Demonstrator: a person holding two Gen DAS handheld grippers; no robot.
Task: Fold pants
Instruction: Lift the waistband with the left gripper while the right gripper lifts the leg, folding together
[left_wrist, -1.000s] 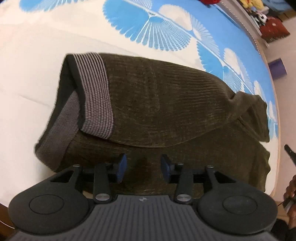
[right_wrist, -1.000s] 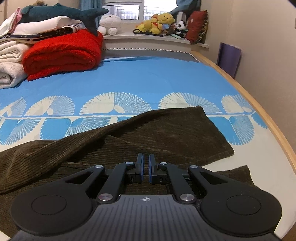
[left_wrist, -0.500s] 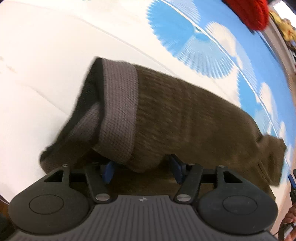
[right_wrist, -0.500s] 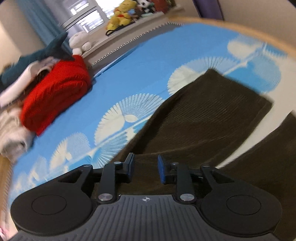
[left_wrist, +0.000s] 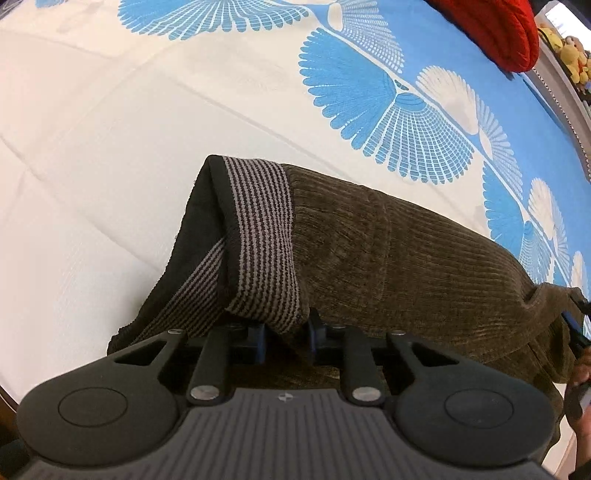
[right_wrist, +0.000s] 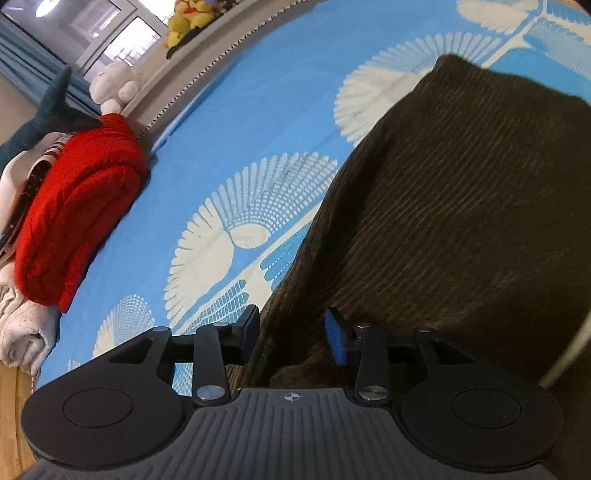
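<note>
Left wrist view. Item one: brown corduroy pants (left_wrist: 399, 266), lying folded on my bed sheet (left_wrist: 110, 147), which is white with blue fan prints. The striped grey waistband (left_wrist: 262, 240) faces the camera, its opening gaping towards the white area. No container in this view; nothing is stored in anything. A red blanket (left_wrist: 498, 33) sits at the far upper right, with plush toys (left_wrist: 572, 55) beyond it, too small to sort. Item two: my left gripper (left_wrist: 286, 341), pointing steeply down. Its jaws are closing, and the lower corner of the waistband hangs between them; the blue pads appear to press the cloth from both sides. At the right edge a hand (left_wrist: 580, 387) shows in part.

Right wrist view. Item three: the same pants (right_wrist: 461, 221), a wide dark leg panel spread over the blue print. Item four: my right gripper (right_wrist: 291, 334), jaws opening, set moderately apart. A raised fold of corduroy sits between them; the pads do not grip it. Red blanket (right_wrist: 77, 206) stacked on pale folded linens (right_wrist: 26, 325) at left; toys (right_wrist: 114, 85) along the headboard ledge.
</note>
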